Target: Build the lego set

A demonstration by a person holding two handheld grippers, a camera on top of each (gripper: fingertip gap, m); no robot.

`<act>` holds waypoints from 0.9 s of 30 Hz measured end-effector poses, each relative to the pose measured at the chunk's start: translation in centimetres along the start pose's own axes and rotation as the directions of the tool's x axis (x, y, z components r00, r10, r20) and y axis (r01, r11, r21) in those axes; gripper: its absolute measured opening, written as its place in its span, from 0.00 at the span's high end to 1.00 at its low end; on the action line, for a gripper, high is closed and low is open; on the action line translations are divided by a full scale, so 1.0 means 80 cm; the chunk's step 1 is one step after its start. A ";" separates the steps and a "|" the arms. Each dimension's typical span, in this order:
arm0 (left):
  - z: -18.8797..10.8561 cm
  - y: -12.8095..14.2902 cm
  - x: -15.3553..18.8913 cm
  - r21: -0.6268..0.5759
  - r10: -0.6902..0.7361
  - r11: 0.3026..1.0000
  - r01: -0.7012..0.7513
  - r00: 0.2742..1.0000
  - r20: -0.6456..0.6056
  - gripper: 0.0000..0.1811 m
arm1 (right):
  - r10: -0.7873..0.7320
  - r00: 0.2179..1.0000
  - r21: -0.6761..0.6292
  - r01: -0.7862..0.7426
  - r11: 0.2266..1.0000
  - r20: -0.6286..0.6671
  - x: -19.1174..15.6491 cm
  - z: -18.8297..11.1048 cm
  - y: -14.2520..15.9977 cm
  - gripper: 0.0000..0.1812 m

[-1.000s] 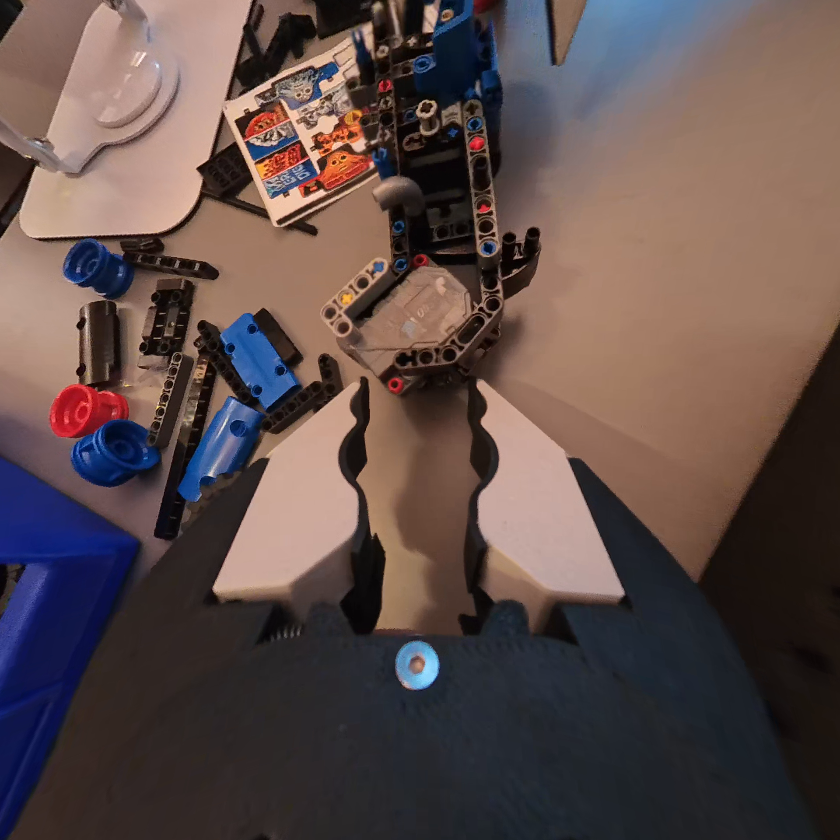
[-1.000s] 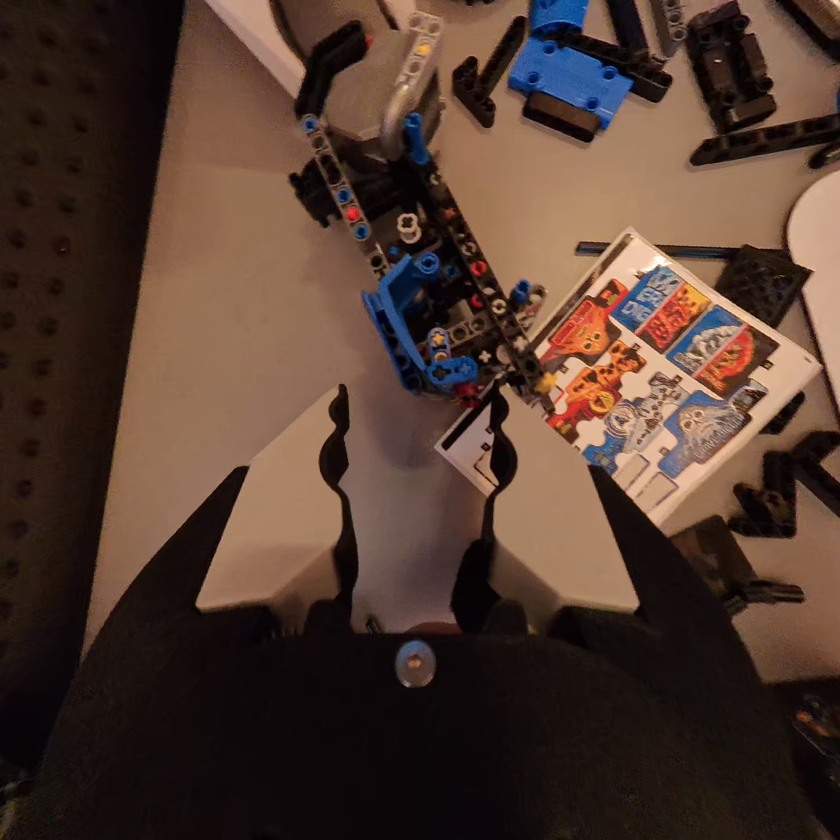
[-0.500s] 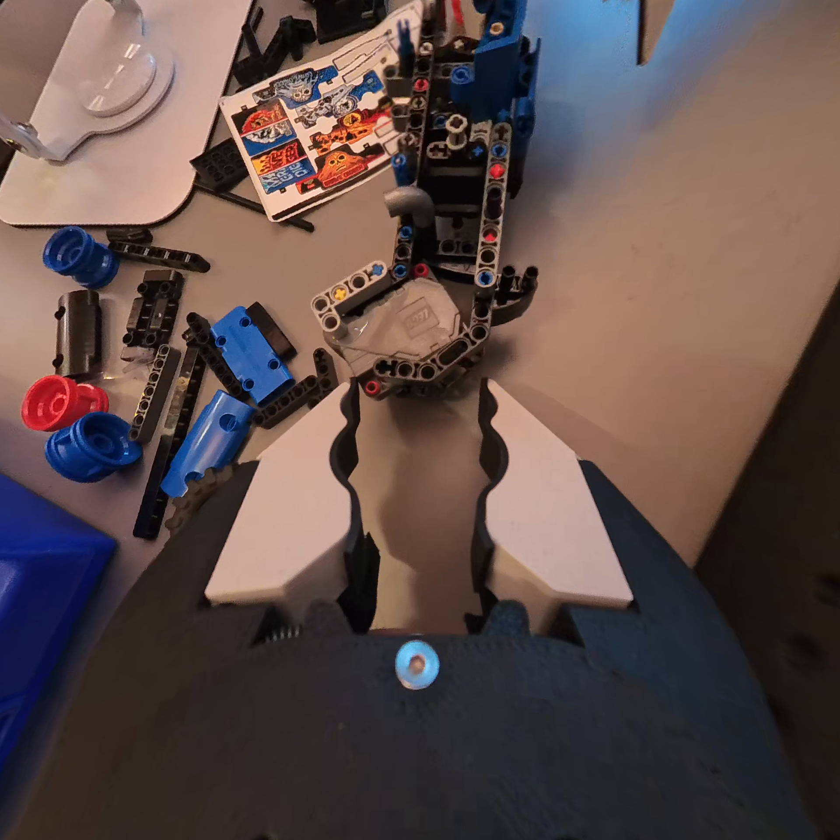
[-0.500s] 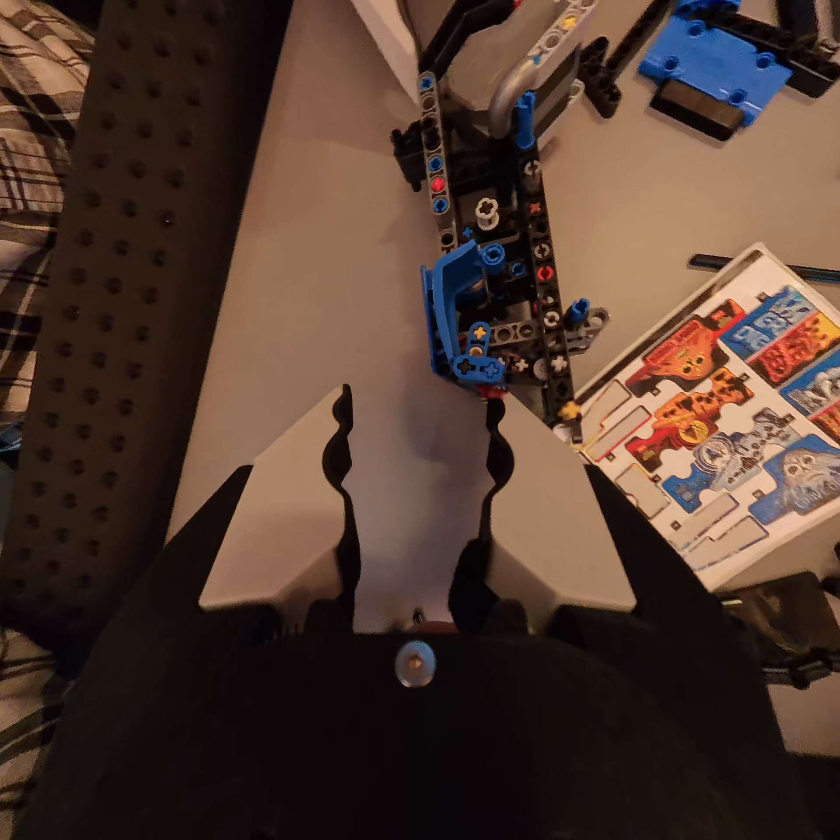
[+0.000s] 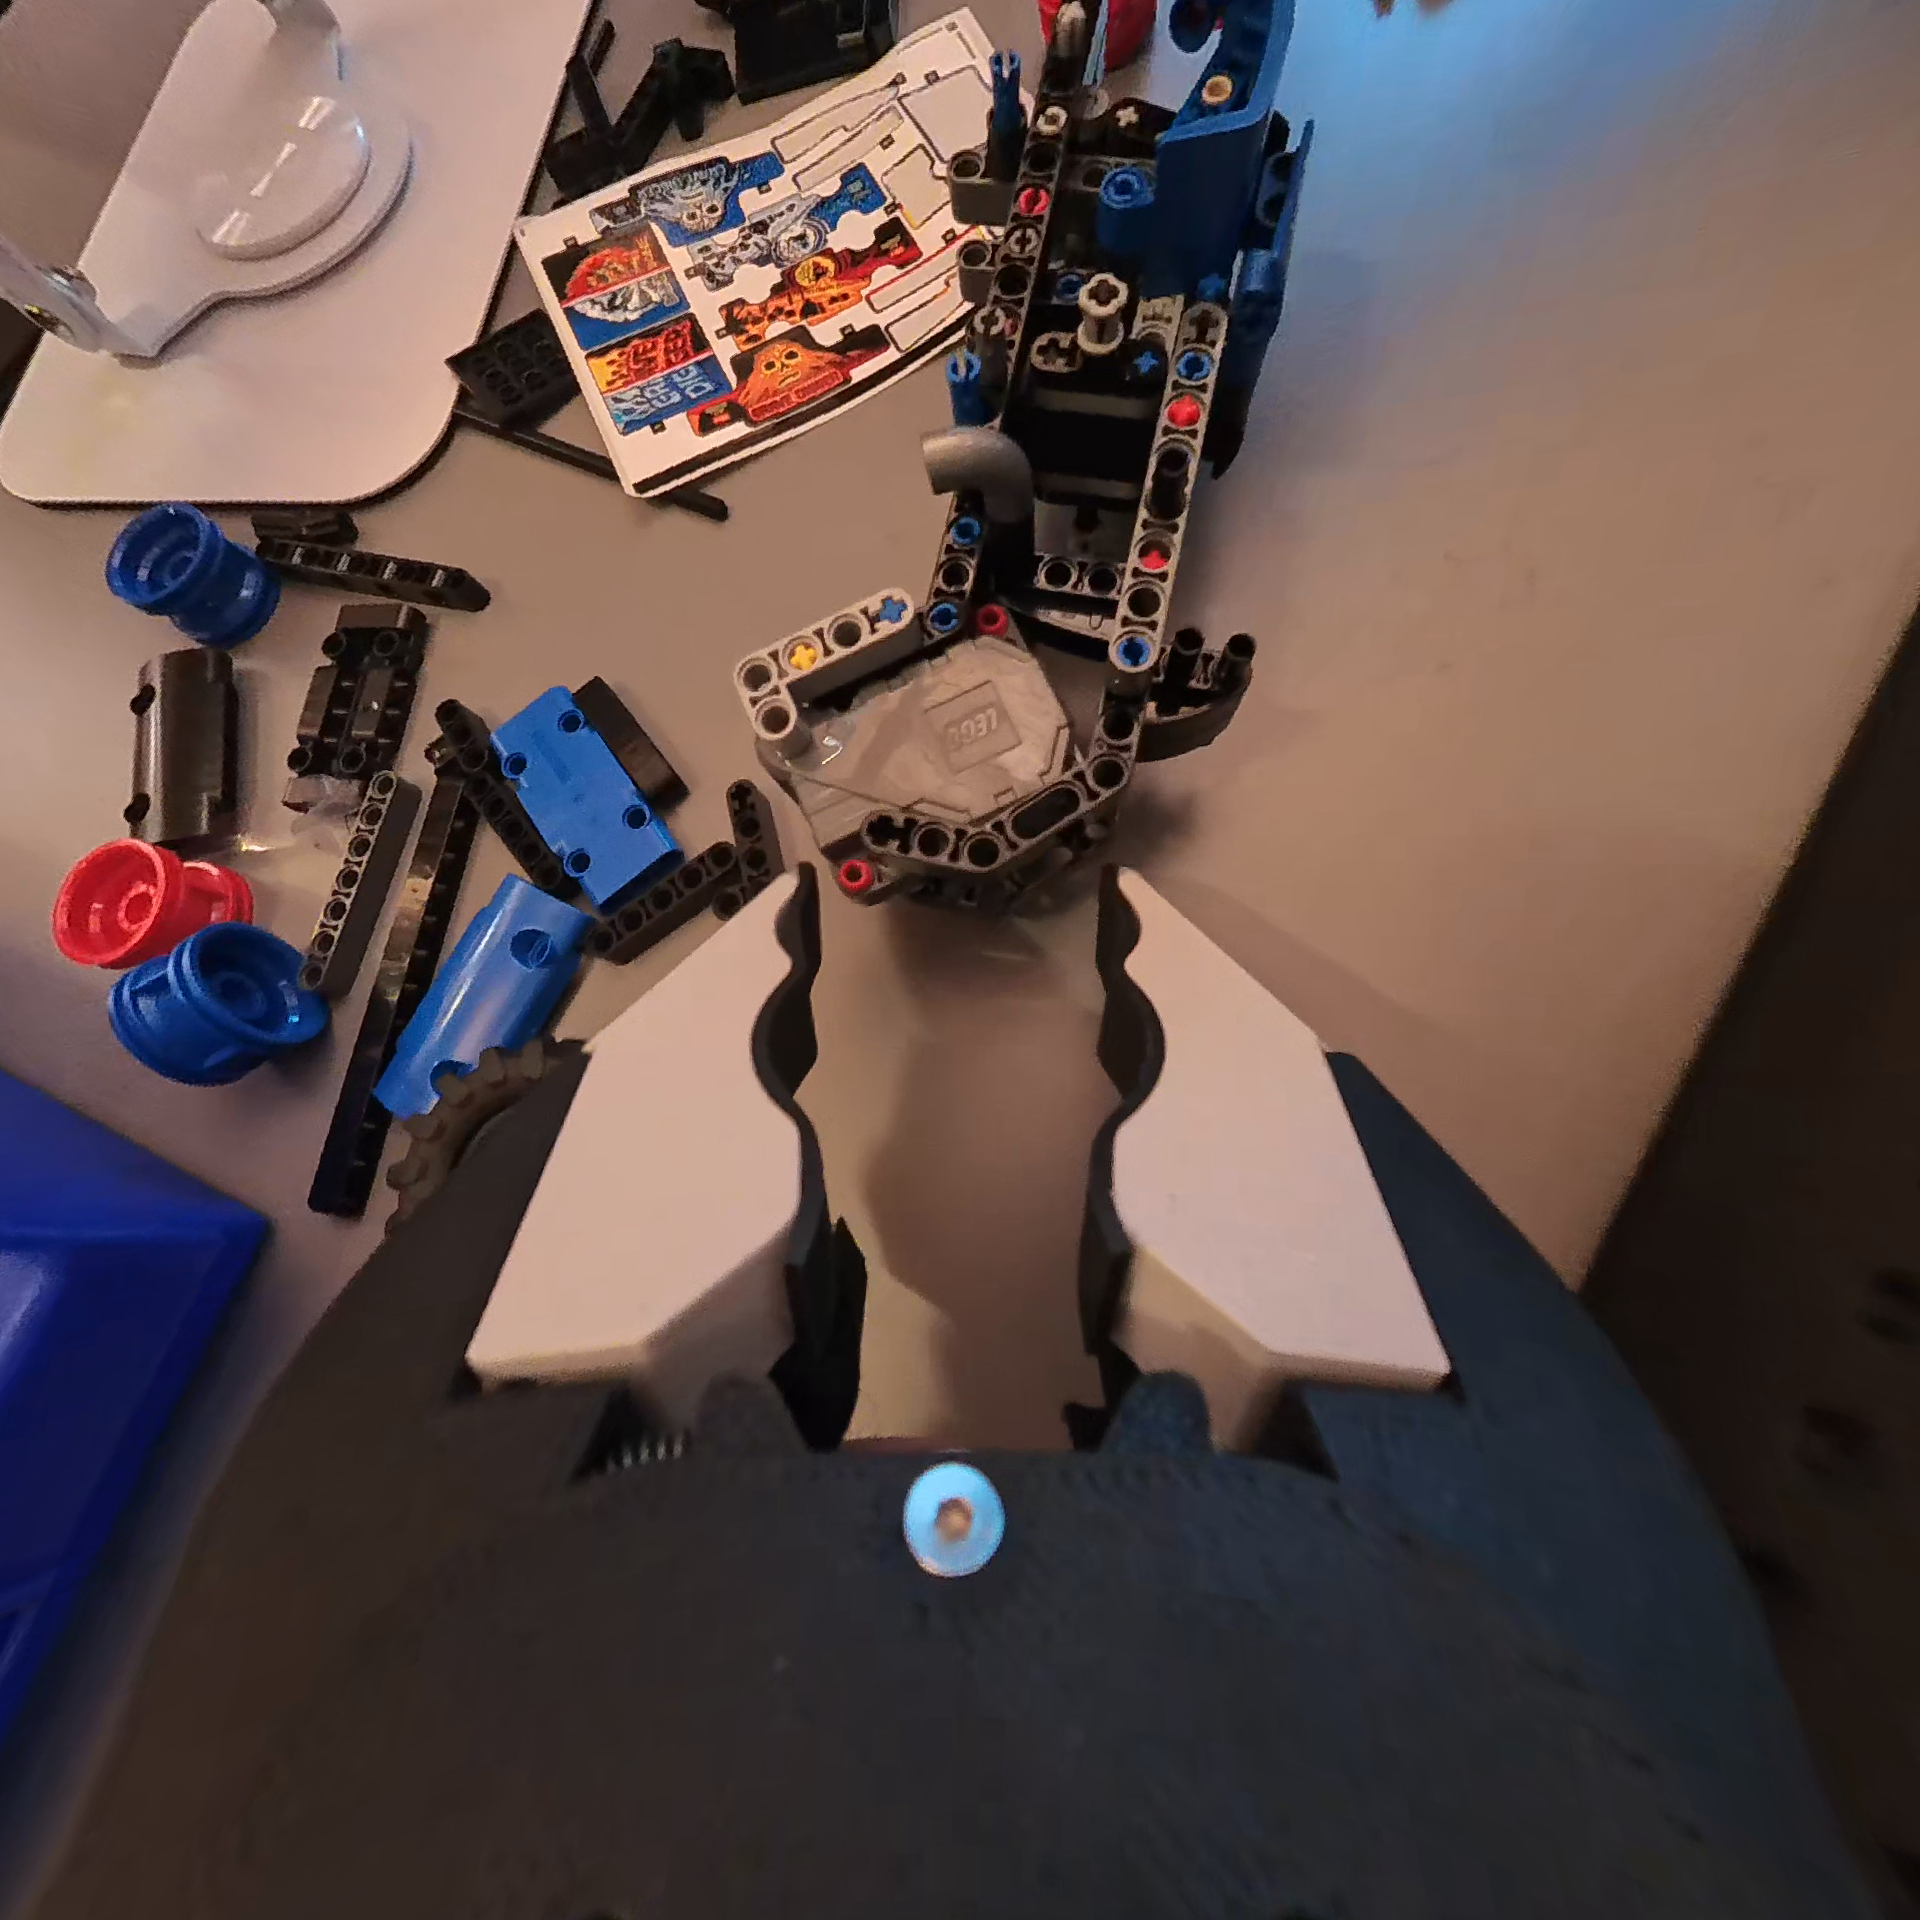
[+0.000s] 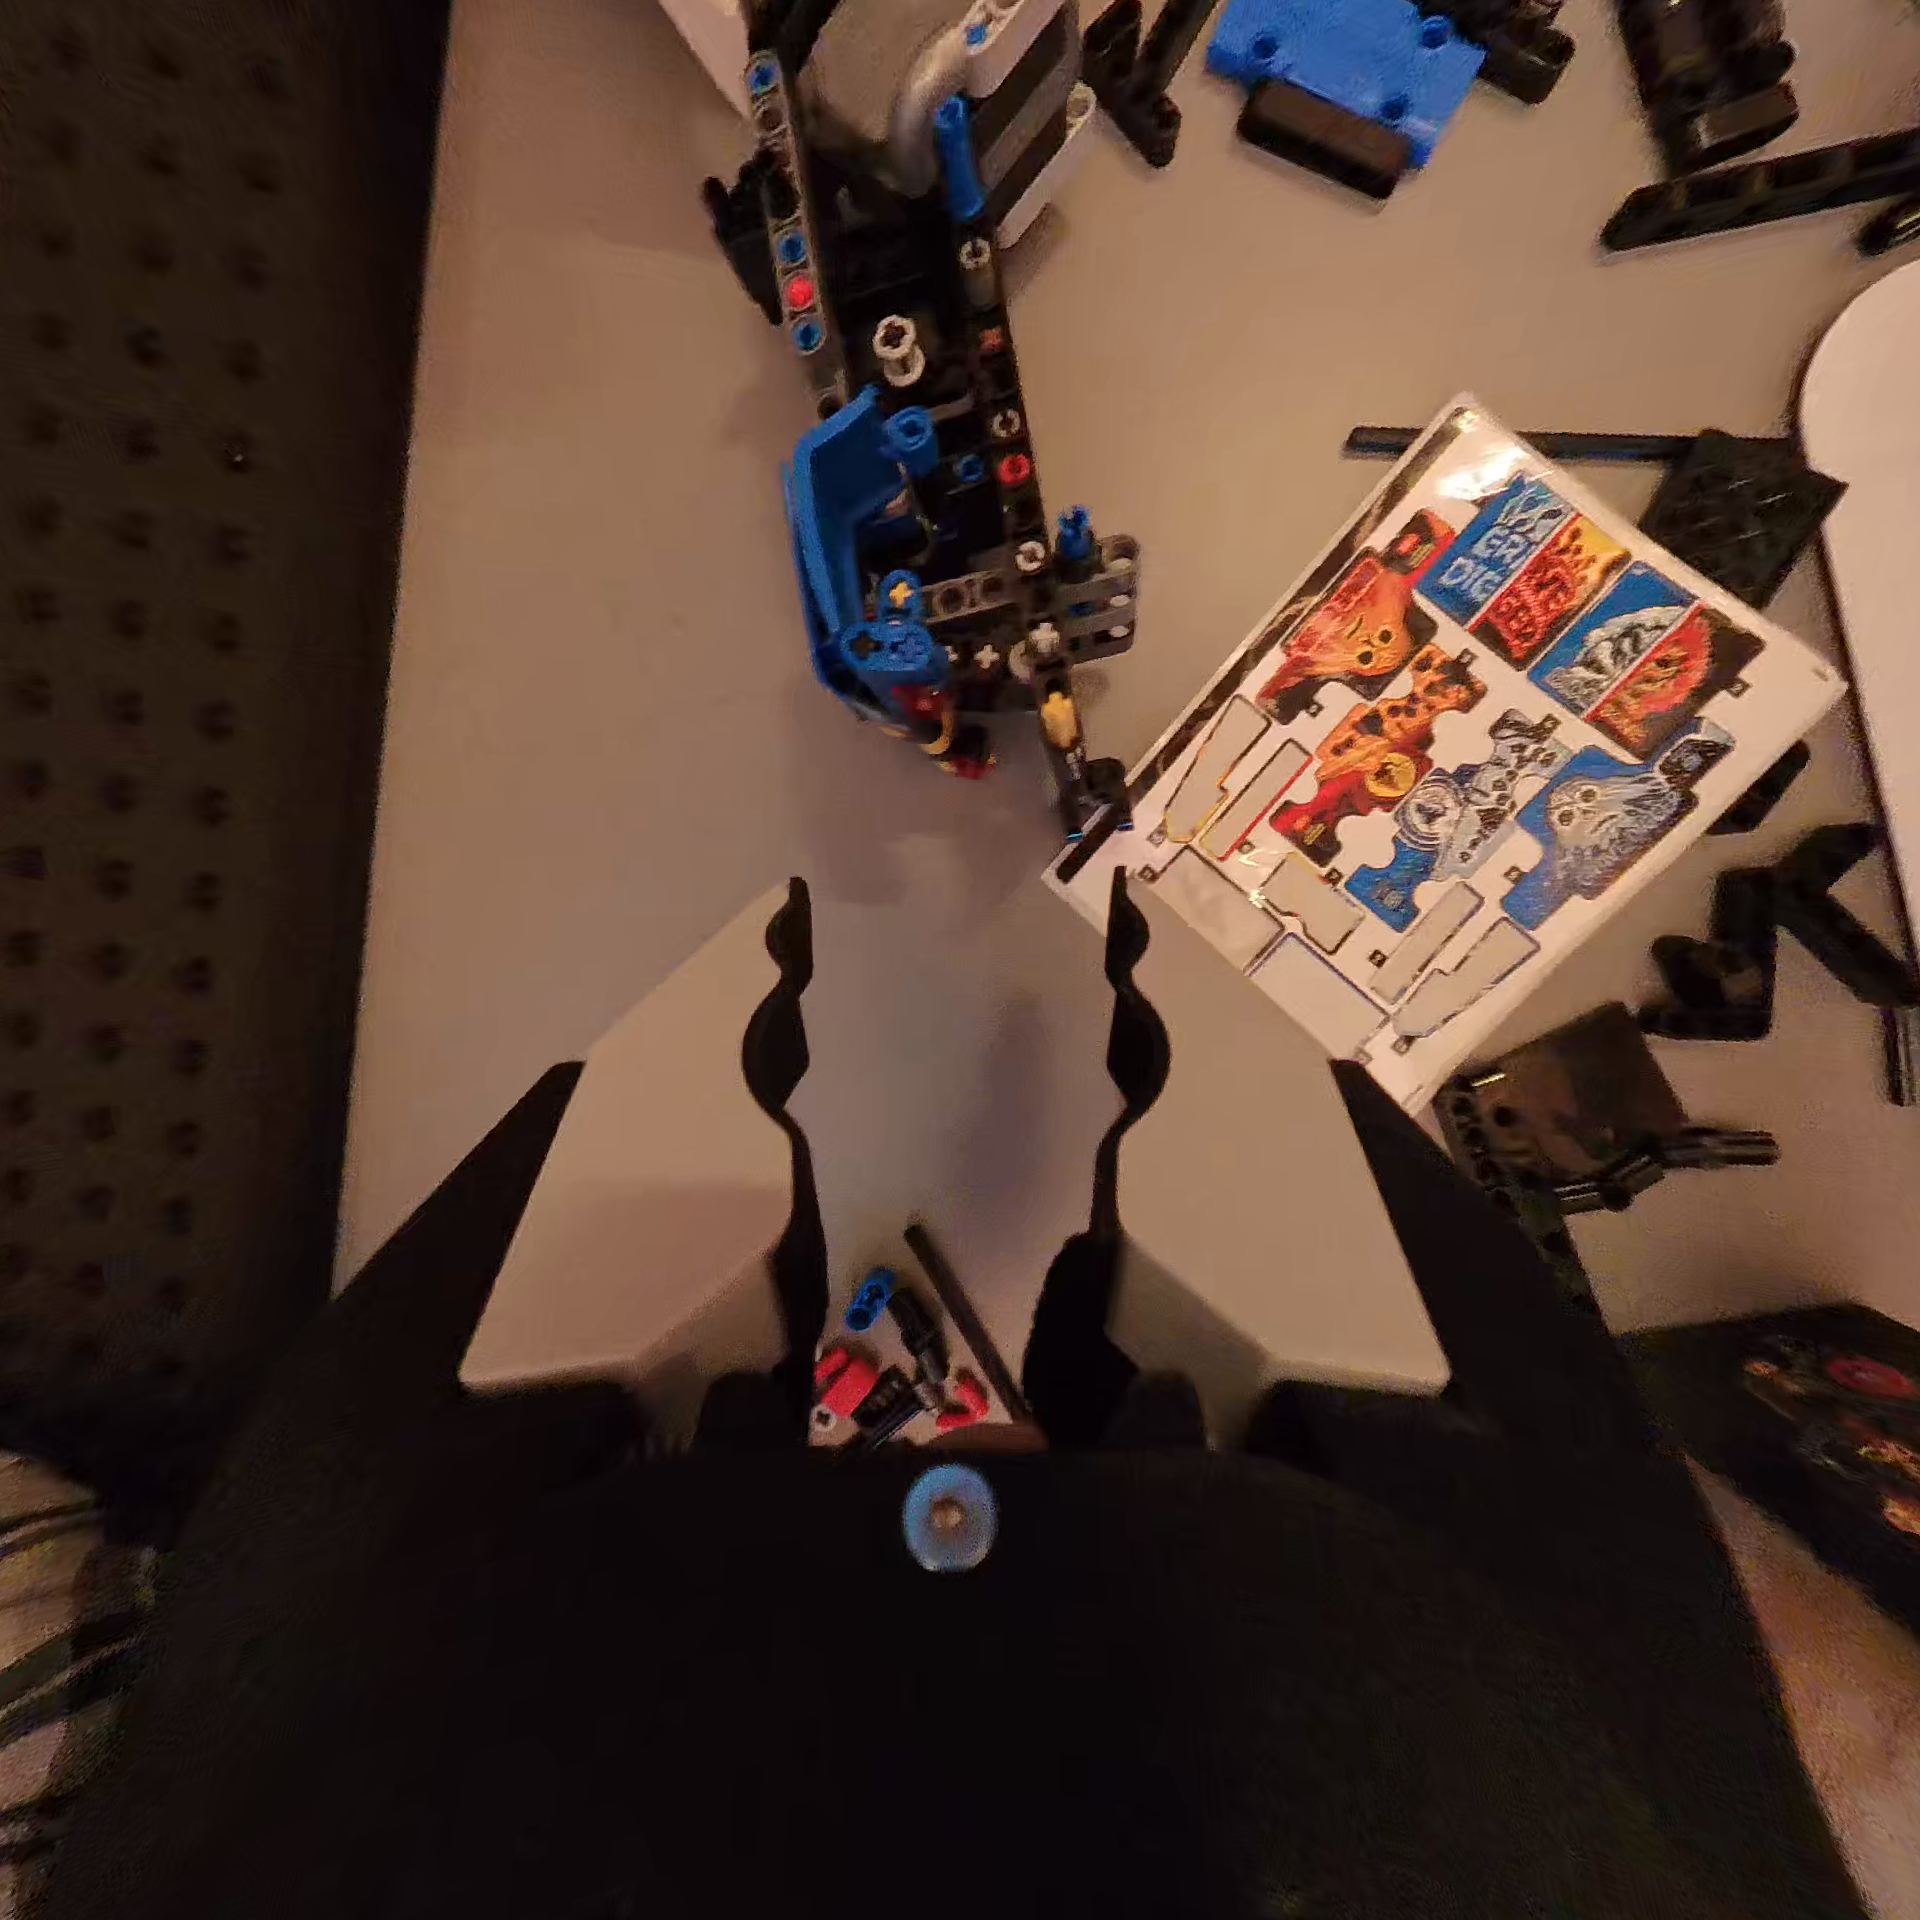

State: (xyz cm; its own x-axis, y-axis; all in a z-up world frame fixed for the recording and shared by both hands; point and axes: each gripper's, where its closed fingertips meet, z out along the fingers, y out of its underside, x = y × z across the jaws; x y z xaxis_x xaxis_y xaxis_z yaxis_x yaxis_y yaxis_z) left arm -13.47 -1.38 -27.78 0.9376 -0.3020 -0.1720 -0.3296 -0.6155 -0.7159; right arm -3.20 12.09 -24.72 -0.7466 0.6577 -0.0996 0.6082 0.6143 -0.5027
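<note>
A half-built black, grey and blue lego frame (image 5: pixel 1081 499) lies on the grey table, its grey motor block (image 5: pixel 935 748) nearest my left gripper (image 5: pixel 956 894). That gripper is open and empty, its tips just short of the frame's near end. In the right wrist view the same frame (image 6: pixel 914 436) lies ahead, blue panel (image 6: pixel 831 520) on its left side. My right gripper (image 6: pixel 956 894) is open and empty, a short way back from the frame's end. Small red, blue and black pins (image 6: pixel 894 1361) lie on the table between its fingers near the base.
A sticker sheet (image 5: pixel 748 301) (image 6: pixel 1455 727) lies beside the frame. Loose parts lie left of the left gripper: blue wheels (image 5: pixel 208 997), a red wheel (image 5: pixel 135 904), blue panels (image 5: pixel 582 790), black beams (image 5: pixel 416 935). A white board (image 5: pixel 229 343), a blue bin (image 5: pixel 83 1351) and the table's edge (image 5: pixel 1662 1039) border the area. Left tips to right tips: about 20 centimeters.
The left gripper has opened wider, still at the frame's motor end. The right gripper has pulled back from the frame's end, and small pins have come into view between its fingers.
</note>
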 end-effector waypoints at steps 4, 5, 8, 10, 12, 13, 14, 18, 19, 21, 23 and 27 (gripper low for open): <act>0.003 -0.001 0.003 0.004 0.007 1.000 -0.007 1.000 -0.007 0.70 | -0.017 1.000 -0.008 0.017 1.000 -0.002 0.003 0.013 -0.002 0.69; 0.004 0.000 0.003 0.000 0.009 1.000 -0.009 1.000 -0.004 0.70 | -0.020 1.000 -0.010 0.020 1.000 -0.002 0.004 0.017 -0.003 0.69; 0.004 -0.001 0.004 0.001 0.012 1.000 -0.012 1.000 -0.001 0.70 | -0.041 0.999 -0.004 0.042 0.999 0.013 0.000 0.027 -0.010 0.71; 0.004 -0.001 0.004 0.004 0.012 1.000 -0.012 1.000 0.000 0.71 | -0.054 0.998 -0.003 0.054 0.999 0.015 -0.002 0.031 -0.013 0.70; 0.003 -0.001 0.005 0.005 0.012 1.000 -0.012 1.000 -0.001 0.72 | -0.061 0.998 -0.002 0.061 0.998 0.029 -0.005 0.033 -0.014 0.70; 0.003 -0.001 0.004 0.005 0.012 1.000 -0.012 1.000 0.000 0.72 | -0.065 0.997 0.002 0.065 0.998 0.038 -0.008 0.033 -0.015 0.71; 0.002 -0.001 0.005 0.006 0.012 1.000 -0.012 1.000 -0.001 0.72 | -0.065 0.997 0.006 0.065 0.998 0.044 -0.009 0.033 -0.015 0.71; 0.001 0.000 0.007 0.004 0.019 1.000 -0.019 1.000 -0.008 0.72 | -0.061 0.998 -0.003 0.061 0.998 0.036 -0.006 0.031 -0.012 0.72; 0.000 0.000 0.007 0.006 0.019 1.000 -0.019 1.000 -0.009 0.72 | -0.056 0.998 -0.006 0.056 0.998 0.026 -0.004 0.029 -0.010 0.72; -0.001 -0.001 0.006 0.012 0.018 1.000 -0.018 1.000 -0.011 0.72 | -0.046 0.999 -0.002 0.046 0.999 0.007 0.002 0.025 -0.008 0.72; -0.002 0.000 0.005 0.013 0.020 1.000 -0.019 1.000 -0.014 0.71 | -0.040 0.999 -0.001 0.040 0.999 -0.010 0.007 0.022 -0.007 0.73; -0.005 -0.004 0.003 0.049 0.021 0.999 -0.019 0.999 -0.040 0.71 | -0.044 0.999 0.002 0.044 0.999 -0.026 0.010 0.021 -0.008 0.74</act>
State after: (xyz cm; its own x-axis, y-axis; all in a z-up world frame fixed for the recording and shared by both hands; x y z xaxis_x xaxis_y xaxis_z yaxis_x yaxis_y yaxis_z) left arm -13.19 -1.56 -27.32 0.9253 -0.3438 -0.1603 -0.3420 -0.5733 -0.7446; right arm -4.62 11.48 -25.89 -0.7655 0.6411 -0.0545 0.5740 0.6422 -0.5080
